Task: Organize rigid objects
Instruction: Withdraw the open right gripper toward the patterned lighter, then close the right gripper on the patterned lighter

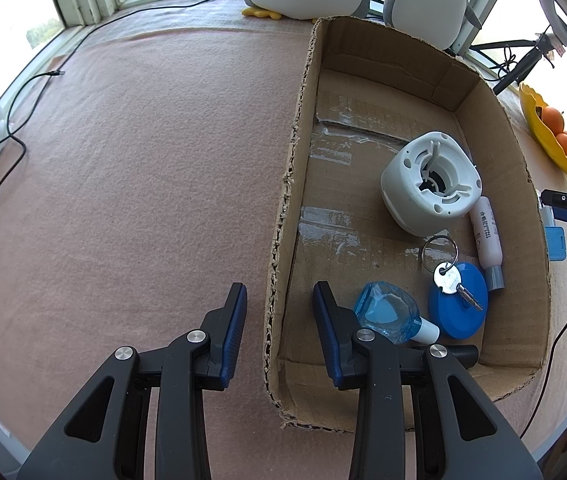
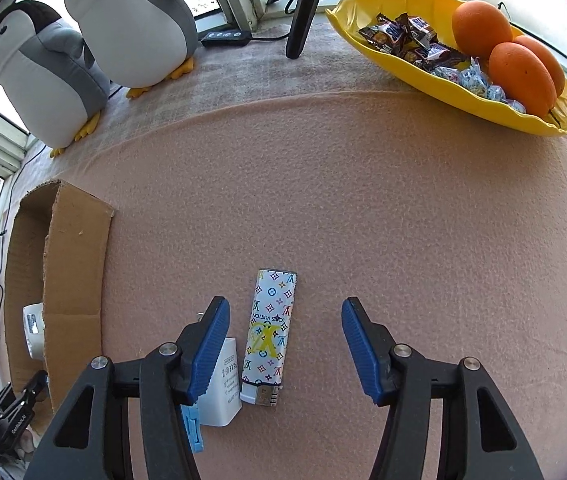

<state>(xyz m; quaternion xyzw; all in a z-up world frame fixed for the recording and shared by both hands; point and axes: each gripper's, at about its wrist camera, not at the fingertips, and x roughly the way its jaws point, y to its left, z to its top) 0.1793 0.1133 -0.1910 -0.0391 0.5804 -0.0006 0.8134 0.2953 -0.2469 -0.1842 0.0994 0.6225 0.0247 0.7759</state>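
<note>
A cardboard box [image 1: 303,92] holds a white round device [image 1: 431,184], a white tube [image 1: 487,236], a key on a ring [image 1: 449,280] lying on a blue round lid [image 1: 463,312], a clear blue bottle [image 1: 387,312] and a black cylinder [image 1: 463,354]. My left gripper [image 1: 279,292] stands open astride the box's left wall, its pads clear of the cardboard. My right gripper [image 2: 285,308] hangs open over a patterned lighter [image 2: 269,332] lying on the pink felt right of the box [image 2: 75,260]. The lighter lies between the fingers, nearer the left one. A white charger [image 2: 223,392] and a small blue piece [image 2: 193,428] sit under that left finger.
A yellow dish [image 2: 363,16] with oranges and wrapped sweets stands at the far right. Two plush penguins [image 2: 135,28] sit by the window behind the box. Black cables [image 1: 15,120] and a power strip lie along the left edge. A tripod leg [image 2: 303,8] stands at the back.
</note>
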